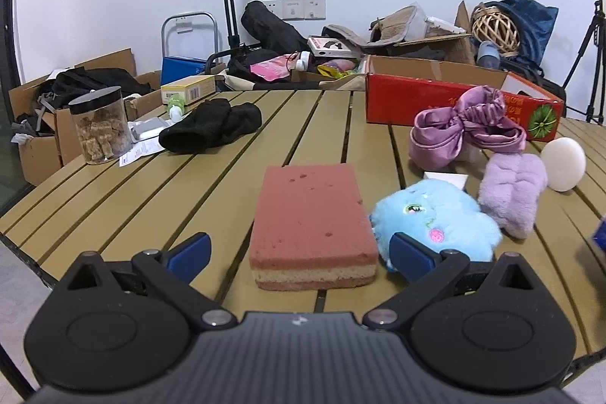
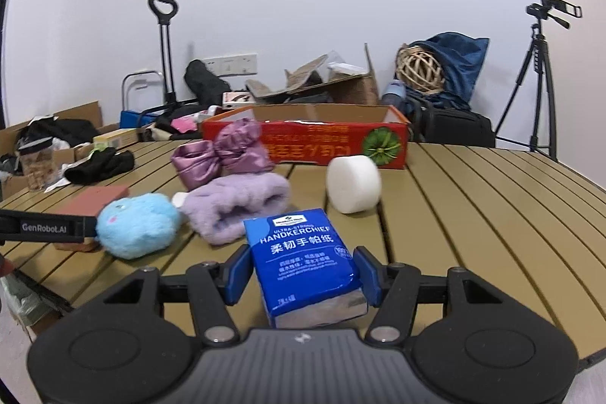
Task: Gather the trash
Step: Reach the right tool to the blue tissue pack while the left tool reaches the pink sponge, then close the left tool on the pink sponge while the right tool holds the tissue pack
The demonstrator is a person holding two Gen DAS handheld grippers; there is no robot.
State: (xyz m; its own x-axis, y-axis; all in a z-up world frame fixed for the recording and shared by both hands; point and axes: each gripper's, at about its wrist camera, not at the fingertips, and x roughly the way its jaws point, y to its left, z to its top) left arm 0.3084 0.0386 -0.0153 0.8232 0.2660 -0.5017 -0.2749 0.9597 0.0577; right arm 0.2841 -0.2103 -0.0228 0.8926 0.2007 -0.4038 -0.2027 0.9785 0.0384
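A: Report the left gripper (image 1: 299,254).
B: Jaws spread wide, holding nothing. The pink sponge (image 1: 312,224) lies flat on the slatted counter (image 1: 113,214) between the fingertips, touching neither.

A: Right gripper (image 2: 303,275)?
B: Jaws half closed around the blue handkerchief pack (image 2: 305,264). The right pad touches the pack; contact on the left side cannot be confirmed.

A: Surroundings?
B: The blue plush toy (image 1: 435,218) sits just beside the sponge. The lilac fluffy item (image 2: 238,207) and white foam cylinder (image 2: 354,188) lie beyond the pack. The red carton (image 2: 341,139) stands at the far edge.
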